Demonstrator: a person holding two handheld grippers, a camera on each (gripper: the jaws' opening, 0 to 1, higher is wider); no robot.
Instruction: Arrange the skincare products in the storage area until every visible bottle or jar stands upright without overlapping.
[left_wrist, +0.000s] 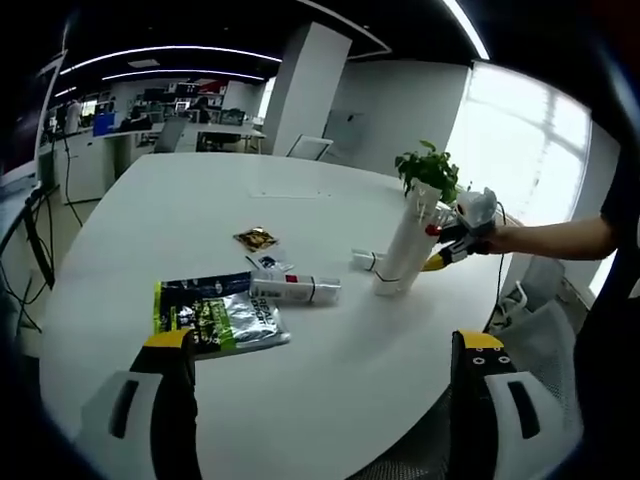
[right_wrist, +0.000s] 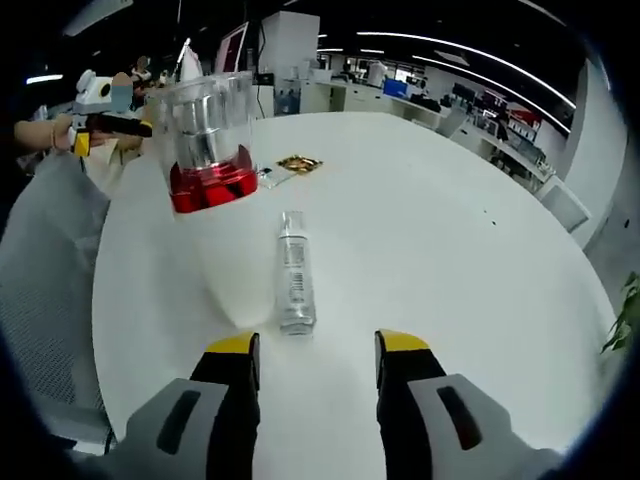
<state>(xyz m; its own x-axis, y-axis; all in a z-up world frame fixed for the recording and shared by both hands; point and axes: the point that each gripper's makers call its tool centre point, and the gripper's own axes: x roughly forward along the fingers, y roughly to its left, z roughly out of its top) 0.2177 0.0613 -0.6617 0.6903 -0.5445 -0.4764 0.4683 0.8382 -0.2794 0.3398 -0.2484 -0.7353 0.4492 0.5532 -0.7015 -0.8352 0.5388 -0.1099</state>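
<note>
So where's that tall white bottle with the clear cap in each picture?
Left gripper view: the tall white bottle stands right of centre, in front of the plant.
Right gripper view: the bottle is close up at upper left.
Shared landmark: the gold packet.

Open-plan office, round white table (left_wrist: 330, 400), white square column (left_wrist: 305, 85), bright windows (left_wrist: 510, 140), ceiling strip lights (left_wrist: 150, 50), distant desks (right_wrist: 400, 95), mesh chair (right_wrist: 45, 300).

Bare worktop (left_wrist: 330, 400) lies open ahead of the left claw (left_wrist: 325, 365), while a foil packet (left_wrist: 215, 315), lying tube (left_wrist: 295, 290) and tall white bottle (left_wrist: 405, 250) crowd the middle.
</note>
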